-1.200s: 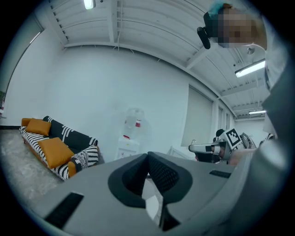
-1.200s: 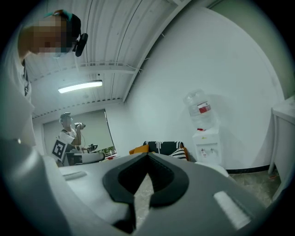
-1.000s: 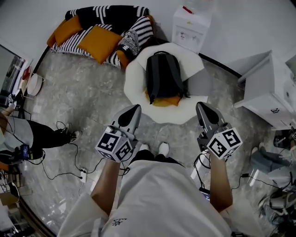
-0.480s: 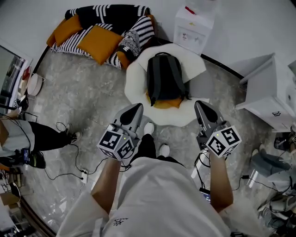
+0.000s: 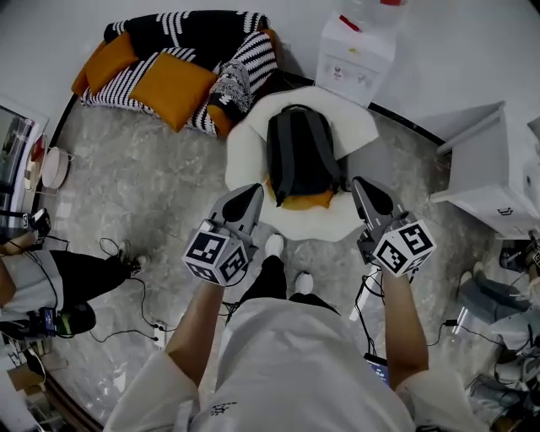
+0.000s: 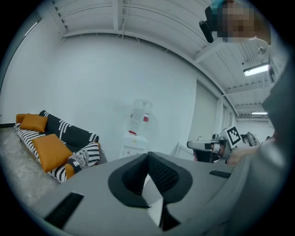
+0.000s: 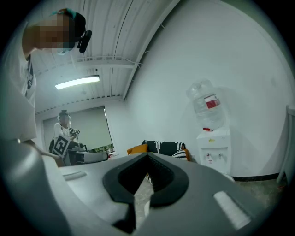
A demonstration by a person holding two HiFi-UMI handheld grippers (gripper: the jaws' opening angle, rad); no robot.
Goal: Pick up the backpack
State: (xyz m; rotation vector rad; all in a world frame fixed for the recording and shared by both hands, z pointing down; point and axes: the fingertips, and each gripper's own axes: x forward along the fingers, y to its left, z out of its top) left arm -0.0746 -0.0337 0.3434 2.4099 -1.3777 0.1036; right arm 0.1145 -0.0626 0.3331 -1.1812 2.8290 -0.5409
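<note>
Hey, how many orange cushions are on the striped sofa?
2: one cushion at the left end of the sofa, another in the middle. An orange patch at its right end may be a third, partly hidden.

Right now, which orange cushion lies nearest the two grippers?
The orange cushion under the backpack on the white chair, between the left gripper and right gripper; the other cushions lie farther off on the striped sofa.
</note>
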